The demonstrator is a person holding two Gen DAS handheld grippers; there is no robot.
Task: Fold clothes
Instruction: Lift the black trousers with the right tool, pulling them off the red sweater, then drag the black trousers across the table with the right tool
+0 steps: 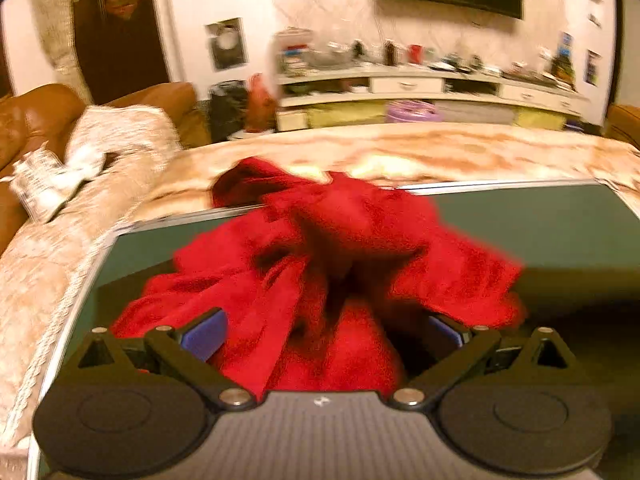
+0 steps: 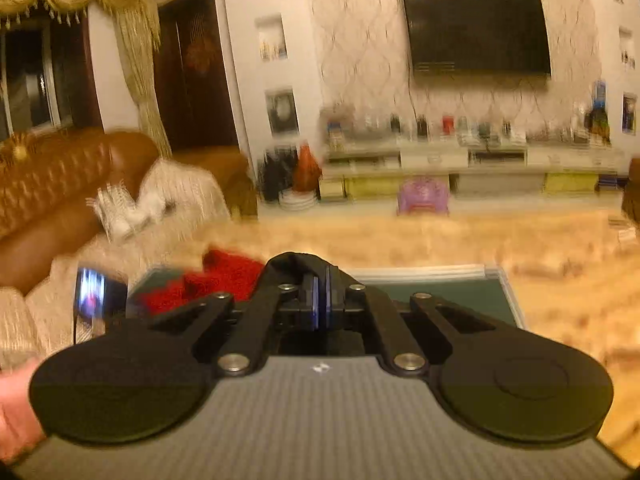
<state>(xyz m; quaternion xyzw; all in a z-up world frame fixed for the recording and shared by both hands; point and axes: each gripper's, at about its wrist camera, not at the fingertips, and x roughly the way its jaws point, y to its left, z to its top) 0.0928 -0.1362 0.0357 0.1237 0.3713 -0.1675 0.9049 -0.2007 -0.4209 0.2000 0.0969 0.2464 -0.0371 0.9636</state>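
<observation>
A crumpled red garment [image 1: 320, 248] lies heaped on the dark green mat [image 1: 540, 232]; part of it runs over the mat's far edge. My left gripper [image 1: 324, 334] is open, its blue pads [image 1: 204, 336] wide apart, and the near folds of the red cloth lie between them. In the right wrist view the same red garment [image 2: 224, 276] shows to the left, beyond the fingers. My right gripper [image 2: 320, 300] is shut, blue pads together, with nothing visibly held, hovering over the mat [image 2: 440, 292]. Both views are motion-blurred.
The mat rests on a marble-patterned table [image 1: 440, 148]. A brown leather sofa [image 2: 60, 184] with a lace cover [image 1: 48, 248] stands at the left. A person's hand [image 2: 16, 408] shows at the lower left, with a small lit screen [image 2: 94, 292] above it. The TV unit [image 2: 460, 156] lines the far wall.
</observation>
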